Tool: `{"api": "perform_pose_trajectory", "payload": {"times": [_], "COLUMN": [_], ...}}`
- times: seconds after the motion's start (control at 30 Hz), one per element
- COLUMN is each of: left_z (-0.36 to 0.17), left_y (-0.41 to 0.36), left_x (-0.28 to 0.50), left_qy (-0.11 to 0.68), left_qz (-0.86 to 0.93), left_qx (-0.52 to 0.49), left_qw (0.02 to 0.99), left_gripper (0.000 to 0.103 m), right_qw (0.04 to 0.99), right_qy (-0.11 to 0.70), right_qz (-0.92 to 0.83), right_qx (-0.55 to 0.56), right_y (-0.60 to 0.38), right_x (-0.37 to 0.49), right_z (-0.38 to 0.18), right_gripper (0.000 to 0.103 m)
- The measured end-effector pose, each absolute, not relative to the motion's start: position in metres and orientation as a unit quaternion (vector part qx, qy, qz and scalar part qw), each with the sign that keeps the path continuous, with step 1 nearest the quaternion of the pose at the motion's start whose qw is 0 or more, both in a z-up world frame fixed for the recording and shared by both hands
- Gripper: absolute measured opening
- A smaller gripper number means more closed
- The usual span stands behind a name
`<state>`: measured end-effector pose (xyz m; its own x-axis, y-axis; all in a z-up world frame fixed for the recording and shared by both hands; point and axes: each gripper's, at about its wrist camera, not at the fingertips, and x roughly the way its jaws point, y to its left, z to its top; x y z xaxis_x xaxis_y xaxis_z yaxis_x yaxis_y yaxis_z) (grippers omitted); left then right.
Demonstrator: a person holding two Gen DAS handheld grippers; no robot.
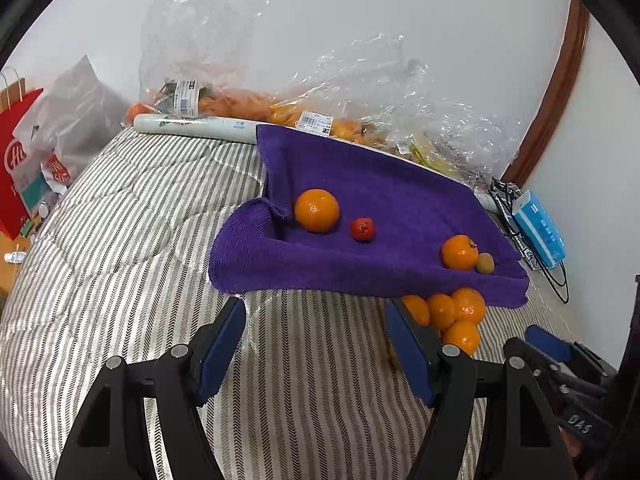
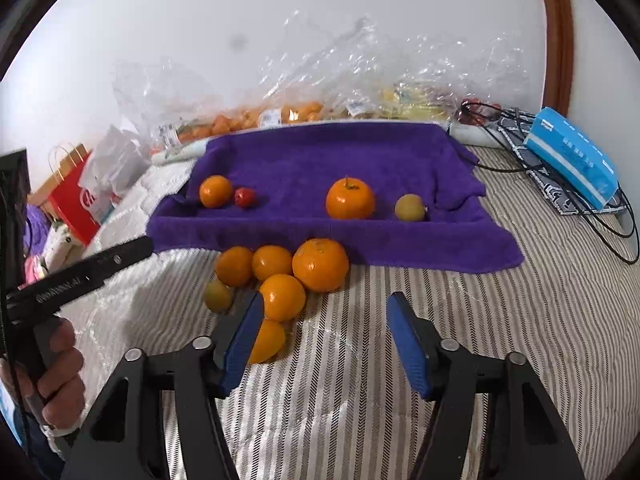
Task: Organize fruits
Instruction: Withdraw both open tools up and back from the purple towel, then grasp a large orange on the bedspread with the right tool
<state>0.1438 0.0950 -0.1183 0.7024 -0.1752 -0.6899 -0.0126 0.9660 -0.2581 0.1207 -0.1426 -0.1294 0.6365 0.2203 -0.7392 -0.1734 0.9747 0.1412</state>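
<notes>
A purple towel [image 2: 320,168] lies spread over a striped quilted bed cover [image 2: 460,340], and four fruits sit on it in a row: an orange [image 2: 215,191] at the left with a small red fruit [image 2: 245,197] just beside it, then a larger stemmed orange [image 2: 350,199], and a yellowish round fruit [image 2: 409,208] near the towel's right side. In front of the towel's near edge, on the bed cover, a heap of oranges [image 2: 280,276] rests tightly together, with a greenish-yellow fruit [image 2: 218,296] touching its left side. The right tool [image 2: 326,320] hangs just in front of this heap with its blue pads apart and nothing between them; its left pad overlaps the nearest oranges in the view, and whether it touches them cannot be told. The left tool [image 1: 316,316] points at the towel's near edge, jaws moderately wide and empty, over bare striped cover. Behind the towel, clear plastic bags [image 2: 320,80] of fruit lean against the white wall, and a blue box [image 2: 572,156] lies at the right.
</notes>
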Motion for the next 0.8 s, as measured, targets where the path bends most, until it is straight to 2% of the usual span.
{"api": "perform_pose_trajectory", "payload": {"times": [0.5, 0.57, 0.63, 0.7, 0.8], "left_z": [-0.13, -0.129, -0.13, -0.13, -0.132], "left_y": [0.097, 0.097, 0.097, 0.097, 0.099], "left_x": [0.153, 0.153, 0.153, 0.154, 0.155], "left_qy": [0.382, 0.38, 0.379, 0.379, 0.381], "left_qz": [-0.063, -0.064, -0.062, -0.06, -0.056], "left_qx": [-0.135, -0.134, -0.133, -0.135, -0.137], "left_qw": [0.912, 0.913, 0.914, 0.913, 0.913], "left_gripper": [0.069, 0.069, 0.069, 0.069, 0.069], "right_qw": [0.901, 0.9, 0.899, 0.897, 0.899], "right_qy": [0.424, 0.426, 0.429, 0.431, 0.427], "right_qz": [0.095, 0.093, 0.093, 0.094, 0.096], "right_qx": [-0.001, 0.001, 0.006, 0.008, 0.006], "right_y": [-0.134, -0.135, -0.137, -0.137, -0.138], "right_x": [0.138, 0.139, 0.141, 0.142, 0.141], "right_z": [-0.152, -0.155, -0.157, -0.159, -0.158], "right_gripper": [0.038, 0.034, 0.024, 0.019, 0.019]}}
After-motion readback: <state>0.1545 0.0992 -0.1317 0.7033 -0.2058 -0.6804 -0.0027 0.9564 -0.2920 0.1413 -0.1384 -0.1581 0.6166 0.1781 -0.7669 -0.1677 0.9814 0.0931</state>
